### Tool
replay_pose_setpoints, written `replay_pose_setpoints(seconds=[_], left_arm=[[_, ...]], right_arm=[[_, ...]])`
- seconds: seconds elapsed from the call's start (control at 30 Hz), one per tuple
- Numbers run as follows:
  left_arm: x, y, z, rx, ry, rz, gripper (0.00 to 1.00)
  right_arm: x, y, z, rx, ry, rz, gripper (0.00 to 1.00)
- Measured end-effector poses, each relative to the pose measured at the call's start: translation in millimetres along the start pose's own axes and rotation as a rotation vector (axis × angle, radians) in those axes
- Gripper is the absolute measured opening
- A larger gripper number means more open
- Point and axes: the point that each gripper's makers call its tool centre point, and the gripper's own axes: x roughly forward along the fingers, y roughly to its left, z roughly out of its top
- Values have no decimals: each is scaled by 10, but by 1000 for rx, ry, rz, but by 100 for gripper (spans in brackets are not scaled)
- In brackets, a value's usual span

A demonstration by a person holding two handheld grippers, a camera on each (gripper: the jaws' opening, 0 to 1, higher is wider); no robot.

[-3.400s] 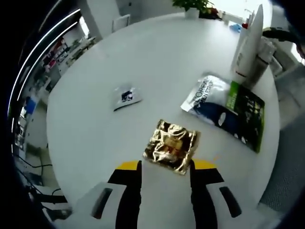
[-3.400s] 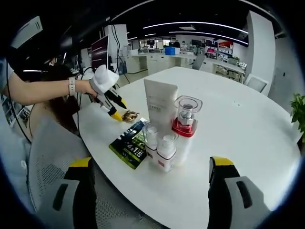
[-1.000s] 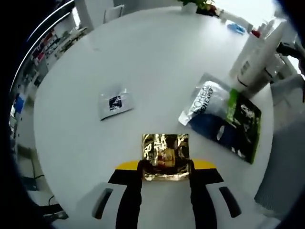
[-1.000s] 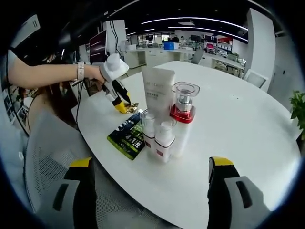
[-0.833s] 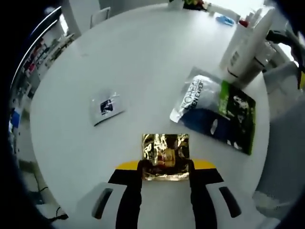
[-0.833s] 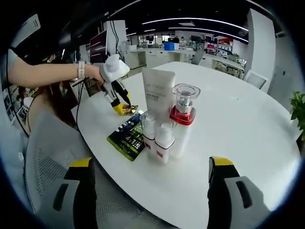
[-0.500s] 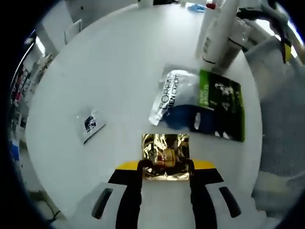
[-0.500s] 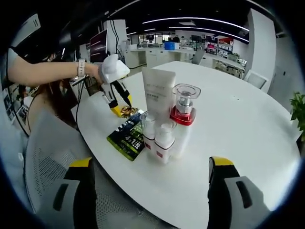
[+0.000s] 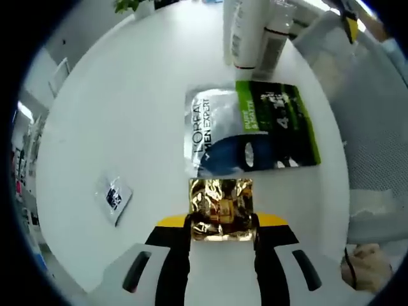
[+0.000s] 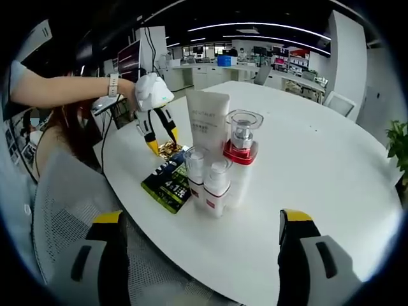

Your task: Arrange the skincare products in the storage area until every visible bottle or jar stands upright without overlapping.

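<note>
Tongs, left (image 9: 222, 220): pinching gold foil sachet (image 9: 221, 208) betw. both jaws, sachet just off the white round counter (image 9: 115, 108), near its edge. Directly beyond sachet lies flat L'Oréal packet (image 9: 248, 135), silver/blue w/ green end. Small grey sachet (image 9: 113, 197) lies flat, well apart to the left. White tube (image 9: 245, 32) upright beyond packet, clear bottle just beside it.

Right gripper view: right tongs (image 10: 201, 255) spread wide, nothing betw. jaws, near counter edge. Upright cluster on counter: white tube (image 10: 206, 124), red-collared pump bottle (image 10: 240, 156), two small clear-capped bottles (image 10: 207, 178) in front, touching or nearly. Packet (image 10: 167, 182) flat beside cluster. Left tongs (image 10: 160, 141) visible w/ person's hand (image 10: 131, 89), tips at the gold sachet.
</note>
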Motion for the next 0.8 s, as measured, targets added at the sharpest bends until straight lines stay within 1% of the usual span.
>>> replay_pose_setpoints(seconds=[0.13,0.17,0.2,0.23,0.3,0.33,0.4,0.8], left_arm=[[2,6,3,-16,-3,1,36],[3,8,6,-32,-7,3,37],[6,0,-6,-67,-2,-2,37],[8,18,12,-51,-11,5,37],[6,10,9,-83,-13,12,37],[6,12,11,-81,-15,12,37],[9,23,17,-128,-27,22,36],[6,18,28,-150,-40,36,36]], right_arm=[[-3,-5,-26,2,6,-1,99],[-3,-4,-29,3,7,-1,99],[-2,-3,-29,3,6,-1,99],[-2,-2,-28,2,6,-1,99],[-3,3,-19,1,3,1,99],[-3,3,-15,0,1,1,99],[-1,7,-15,0,1,3,99],[-20,10,-23,-6,0,2,99]])
